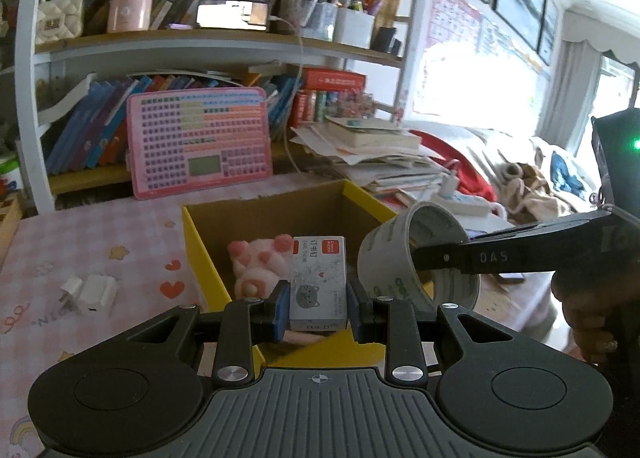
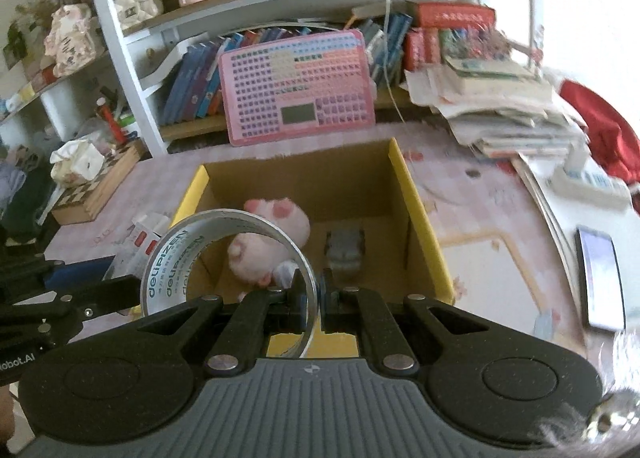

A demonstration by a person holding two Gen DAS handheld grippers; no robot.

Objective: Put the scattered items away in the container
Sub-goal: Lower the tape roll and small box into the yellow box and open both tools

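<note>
Left wrist view: the left tool grips a staple box by its sides, poised over the carton — ready to drop, I judge. Right tool pinches a tape roll's wall above the near rim — grey, printed, hollow.

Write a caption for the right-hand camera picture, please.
Right gripper holds a tape roll over a yellow box with a pink plush toy inside.
</note>
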